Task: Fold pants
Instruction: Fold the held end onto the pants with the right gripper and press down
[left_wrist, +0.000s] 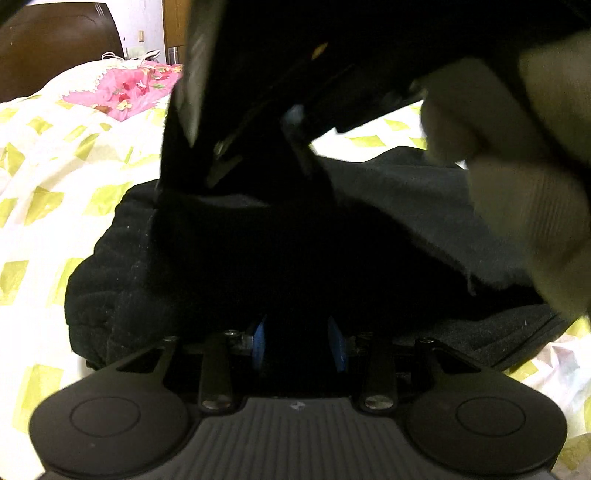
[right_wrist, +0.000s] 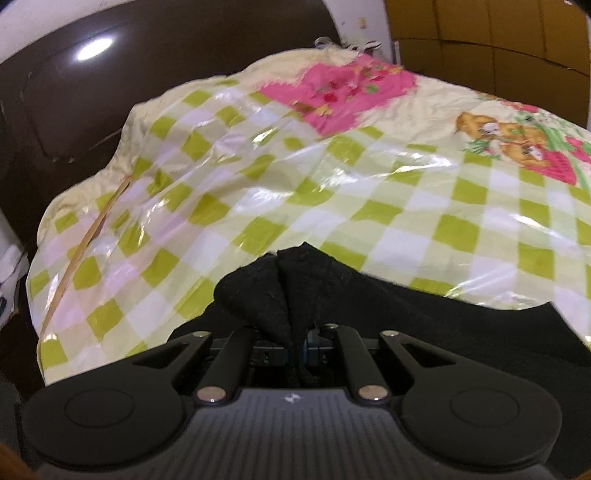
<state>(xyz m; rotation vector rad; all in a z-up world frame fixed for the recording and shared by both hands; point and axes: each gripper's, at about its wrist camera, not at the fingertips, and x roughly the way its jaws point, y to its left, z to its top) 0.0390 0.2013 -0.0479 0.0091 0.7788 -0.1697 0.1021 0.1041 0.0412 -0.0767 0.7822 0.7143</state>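
- The black, thick knitted pants lie bunched on the green-and-white checked, plastic-covered bedspread, piled right up against the left gripper.
- Left gripper: the blue pads stand apart with dark cloth filling the gap; whether they press on it I cannot tell.
- Right gripper is clenched tight on a fold of the pants, the cloth puckering up out of its jaws.
- In the left view, the right gripper's dark body crosses overhead, a gloved hand gripping it.
- A pink flowered patch sits far up the bedspread, well apart from the pants.
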